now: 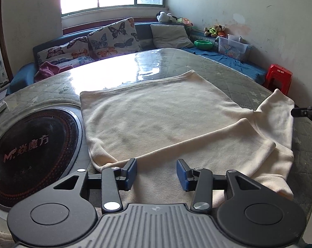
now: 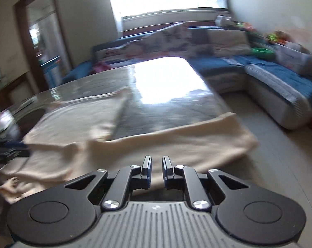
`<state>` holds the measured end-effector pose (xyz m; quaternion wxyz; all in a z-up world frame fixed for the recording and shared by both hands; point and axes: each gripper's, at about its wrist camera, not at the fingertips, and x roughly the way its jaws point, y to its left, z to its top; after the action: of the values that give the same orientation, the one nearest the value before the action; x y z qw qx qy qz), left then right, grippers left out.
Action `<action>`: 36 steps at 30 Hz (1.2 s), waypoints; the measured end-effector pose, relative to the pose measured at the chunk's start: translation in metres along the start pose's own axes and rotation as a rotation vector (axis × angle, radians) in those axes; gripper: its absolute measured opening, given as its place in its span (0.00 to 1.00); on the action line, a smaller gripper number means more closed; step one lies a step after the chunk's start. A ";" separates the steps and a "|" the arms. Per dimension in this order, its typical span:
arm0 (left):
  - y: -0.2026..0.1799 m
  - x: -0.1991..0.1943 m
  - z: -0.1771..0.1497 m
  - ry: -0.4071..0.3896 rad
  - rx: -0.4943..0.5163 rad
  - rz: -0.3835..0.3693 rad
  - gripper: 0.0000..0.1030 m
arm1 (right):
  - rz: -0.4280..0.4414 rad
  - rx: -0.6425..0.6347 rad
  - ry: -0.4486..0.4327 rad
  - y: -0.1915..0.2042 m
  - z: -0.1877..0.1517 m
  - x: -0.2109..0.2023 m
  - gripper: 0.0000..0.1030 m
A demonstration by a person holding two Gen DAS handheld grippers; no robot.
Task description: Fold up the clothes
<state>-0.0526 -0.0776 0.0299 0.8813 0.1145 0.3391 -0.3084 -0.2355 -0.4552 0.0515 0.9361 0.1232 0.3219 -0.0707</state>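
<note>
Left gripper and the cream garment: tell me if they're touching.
Cannot tell. In the left wrist view the open left gripper sits over the cream garment, but neither contact nor gap shows.

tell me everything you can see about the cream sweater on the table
The cream, fleecy long-sleeved sweater lies flat on the glass-topped table, hem toward the window. One sleeve is folded diagonally across the body; the other sleeve stretches sideways to the table's edge. Its near left corner lies beside the round black inset cooktop. The open left gripper hovers over its near edge; the right gripper, jaws narrowly apart, is over the outstretched sleeve.
</note>
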 end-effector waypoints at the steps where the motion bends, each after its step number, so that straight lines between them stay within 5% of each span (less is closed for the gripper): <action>1: -0.001 -0.001 0.000 0.000 0.002 0.003 0.46 | -0.030 0.032 -0.007 -0.012 0.000 0.001 0.11; 7: -0.008 -0.005 0.004 -0.010 0.017 0.005 0.49 | -0.147 0.176 -0.051 -0.064 -0.002 0.005 0.20; 17: -0.021 -0.007 0.010 -0.014 0.040 0.009 0.50 | -0.167 0.271 -0.078 -0.093 0.000 0.019 0.23; 21: -0.025 -0.007 0.011 -0.013 0.044 0.012 0.52 | -0.165 0.284 -0.089 -0.097 -0.001 0.021 0.23; 24: -0.029 -0.005 0.011 -0.006 0.050 0.004 0.52 | -0.154 0.276 -0.095 -0.096 -0.001 0.019 0.08; 36: -0.065 0.006 0.016 -0.008 0.110 -0.082 0.53 | -0.025 0.177 -0.180 -0.055 0.035 -0.024 0.05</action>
<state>-0.0811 -0.1378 0.0381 0.8616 0.1477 0.3226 -0.3629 -0.2457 -0.5159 0.0827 0.9458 0.1944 0.2305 -0.1211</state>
